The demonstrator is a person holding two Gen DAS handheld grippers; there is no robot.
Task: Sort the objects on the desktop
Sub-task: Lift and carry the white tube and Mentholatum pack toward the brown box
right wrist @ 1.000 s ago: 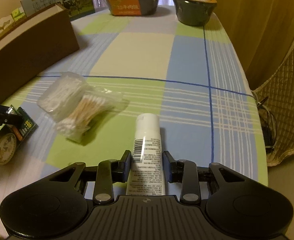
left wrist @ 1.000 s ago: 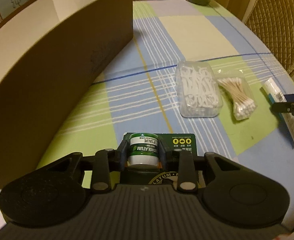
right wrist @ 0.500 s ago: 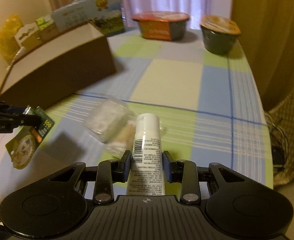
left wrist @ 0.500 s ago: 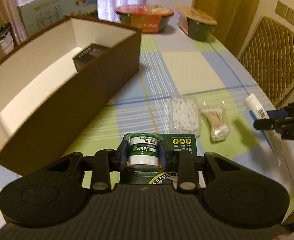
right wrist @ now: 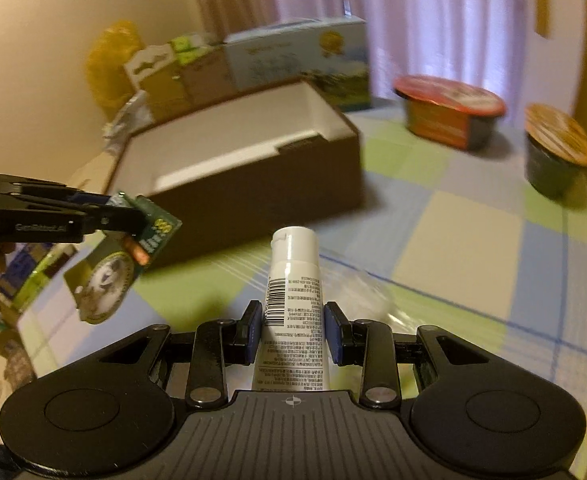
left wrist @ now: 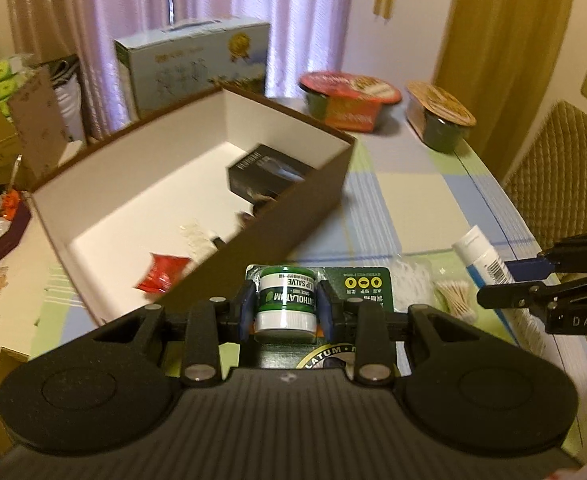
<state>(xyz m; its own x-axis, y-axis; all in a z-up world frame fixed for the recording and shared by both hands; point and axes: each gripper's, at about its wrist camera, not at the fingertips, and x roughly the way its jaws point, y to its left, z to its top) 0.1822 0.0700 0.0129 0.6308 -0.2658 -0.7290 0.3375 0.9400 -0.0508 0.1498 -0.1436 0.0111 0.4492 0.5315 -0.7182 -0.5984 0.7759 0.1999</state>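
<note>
Currently my left gripper [left wrist: 285, 307] is clamped on the carded lip-salve pack [left wrist: 286, 304], held above the table beside the brown box [left wrist: 293, 216]. My right gripper [right wrist: 292, 330] grips the white tube [right wrist: 293, 300], cap forward, above the checked tablecloth [right wrist: 473, 216].

Left claw [left wrist: 285, 307] angled downward, jaws clamped on a held item. Right claw [right wrist: 293, 330] likewise angled downward, jaws gripping an item. Both raised.

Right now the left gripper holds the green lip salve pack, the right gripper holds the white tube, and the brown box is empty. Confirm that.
Not quite: the brown box is not empty. The left wrist view shows a black carton and a red packet inside. The left gripper does hold the lip salve pack, and the right gripper the white tube.
</note>
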